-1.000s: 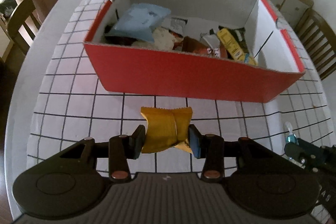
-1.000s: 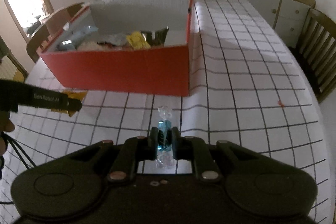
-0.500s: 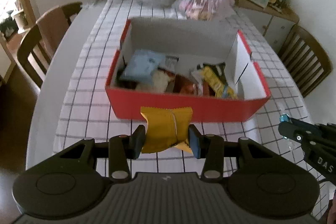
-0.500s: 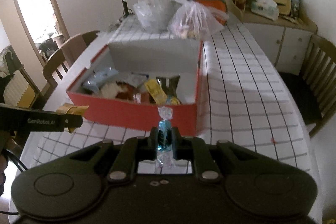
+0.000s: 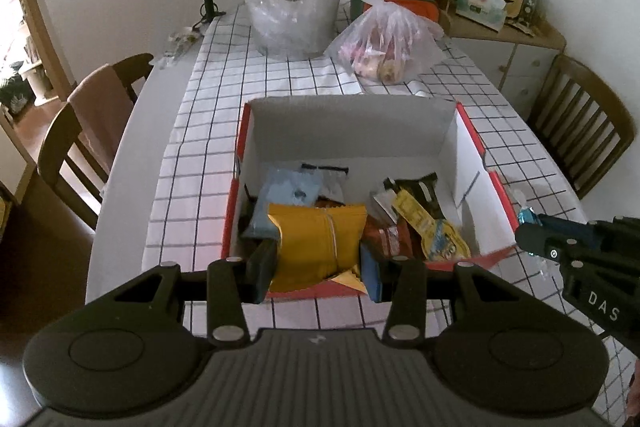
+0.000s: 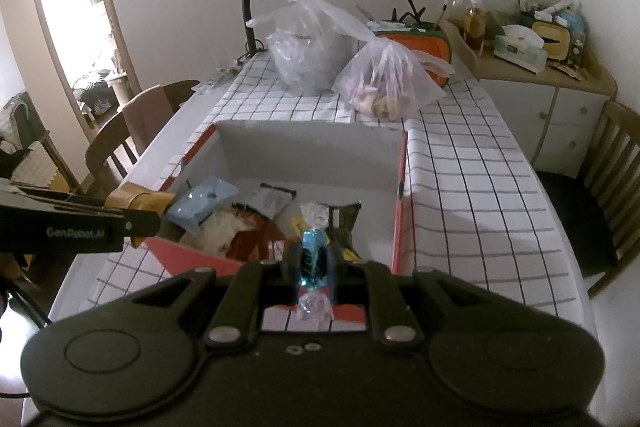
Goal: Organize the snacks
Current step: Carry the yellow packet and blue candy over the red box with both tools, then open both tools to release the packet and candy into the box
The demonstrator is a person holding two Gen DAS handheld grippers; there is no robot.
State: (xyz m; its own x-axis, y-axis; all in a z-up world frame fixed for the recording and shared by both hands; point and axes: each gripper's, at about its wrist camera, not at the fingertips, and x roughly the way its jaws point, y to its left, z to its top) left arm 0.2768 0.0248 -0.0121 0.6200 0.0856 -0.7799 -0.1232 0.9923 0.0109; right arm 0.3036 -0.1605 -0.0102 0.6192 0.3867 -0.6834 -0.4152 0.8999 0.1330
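Right now the red box (image 5: 496, 187) sits ahead of and below both grippers; left gripper (image 5: 318, 263) pinches yellow packet (image 5: 316, 243) over its near-left corner, right gripper (image 6: 315, 261) clamped tight on blue candy (image 6: 314, 259), long axis fwd, over the near wall

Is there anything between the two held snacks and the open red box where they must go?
Nothing visible. The box is open at the top. The left gripper holds the yellow packet, the right gripper the blue candy, both near its front wall.
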